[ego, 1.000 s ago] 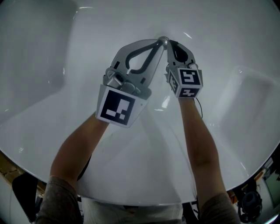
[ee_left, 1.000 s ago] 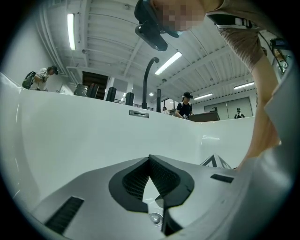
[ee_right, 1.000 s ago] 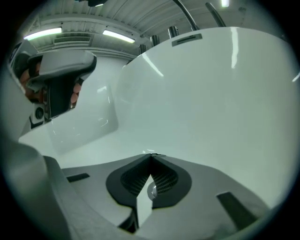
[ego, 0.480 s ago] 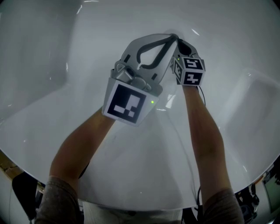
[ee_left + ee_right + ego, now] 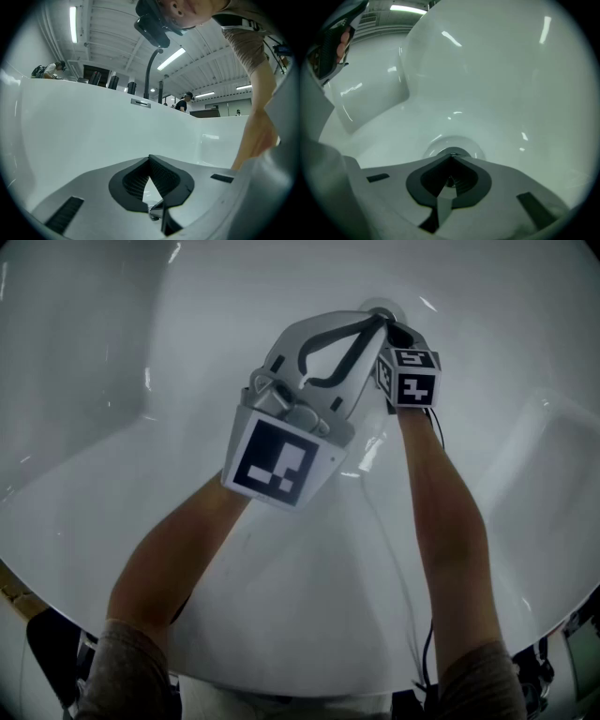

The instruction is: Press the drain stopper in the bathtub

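The drain stopper (image 5: 380,307) is a round chrome piece in a shallow dish at the far end of the white bathtub floor (image 5: 187,521); only its rim shows past the jaw tips. In the right gripper view the drain stopper (image 5: 452,151) lies straight ahead, right at the tips of my right gripper (image 5: 451,158), which is shut with nothing in it. In the head view my left gripper (image 5: 376,321) and right gripper (image 5: 390,331) meet at the drain, tips side by side. My left gripper (image 5: 150,159) is shut and empty, with a chrome glint (image 5: 154,214) low behind its pads.
White tub walls (image 5: 84,343) curve up all round. A raised moulded ledge (image 5: 553,456) sits at the right. A black cable (image 5: 401,549) trails beside the right forearm. Beyond the tub rim (image 5: 117,93), people stand in a lit hall.
Both grippers have moved forward along the tub floor over the last second. Their tips now reach the drain, with the left gripper closer beside the right one.
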